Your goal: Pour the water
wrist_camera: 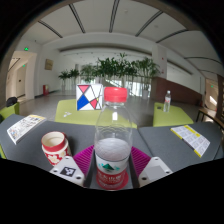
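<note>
Gripper (112,165) clamped on clear plastic water bottle (113,140), red cap, red label unreadable; red-and-white paper cup (54,147) just beside it on grey table (165,138).

Your gripper (112,165) points straight ahead and sits level, with both fingers reaching forward from below the camera. The left finger (70,171) and the right finger (155,169) stand spread to roughly the same angle, white tips outward. Their pink pads (137,158) face inward and lie against the sides of the water bottle (113,140), so you have it clamped between them.
</note>
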A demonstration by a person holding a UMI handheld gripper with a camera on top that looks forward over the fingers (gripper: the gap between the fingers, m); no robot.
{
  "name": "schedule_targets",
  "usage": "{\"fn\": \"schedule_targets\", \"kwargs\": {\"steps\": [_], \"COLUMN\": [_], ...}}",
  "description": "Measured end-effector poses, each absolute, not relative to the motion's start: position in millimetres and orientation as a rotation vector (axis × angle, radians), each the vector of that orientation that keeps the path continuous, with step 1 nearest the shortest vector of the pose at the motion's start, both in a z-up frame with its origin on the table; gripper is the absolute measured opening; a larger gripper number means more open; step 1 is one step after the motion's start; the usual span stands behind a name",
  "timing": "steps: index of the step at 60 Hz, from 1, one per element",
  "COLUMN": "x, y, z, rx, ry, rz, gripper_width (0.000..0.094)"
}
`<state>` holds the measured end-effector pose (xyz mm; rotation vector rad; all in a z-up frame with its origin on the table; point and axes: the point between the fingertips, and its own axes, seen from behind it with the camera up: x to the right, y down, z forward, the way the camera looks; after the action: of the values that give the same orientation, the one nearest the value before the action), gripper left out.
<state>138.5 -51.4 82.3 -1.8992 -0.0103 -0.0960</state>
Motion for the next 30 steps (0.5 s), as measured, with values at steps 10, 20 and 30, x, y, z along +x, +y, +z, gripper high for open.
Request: {"fn": "schedule_targets", "kwargs": {"steps": [10, 20, 30], "x": [144.1, 132.1, 110.4], "y": [-77.6, -135.8, -228.5], "z": [88.8, 125.1, 167.8], "rx": [-1.974, -1.988, -2.010], "ry": [0.038, 0.040, 0.077], "rz": [-0.118, -0.139, -0.127], "gripper_width": [0.0855, 0.0860, 0.0855]}}
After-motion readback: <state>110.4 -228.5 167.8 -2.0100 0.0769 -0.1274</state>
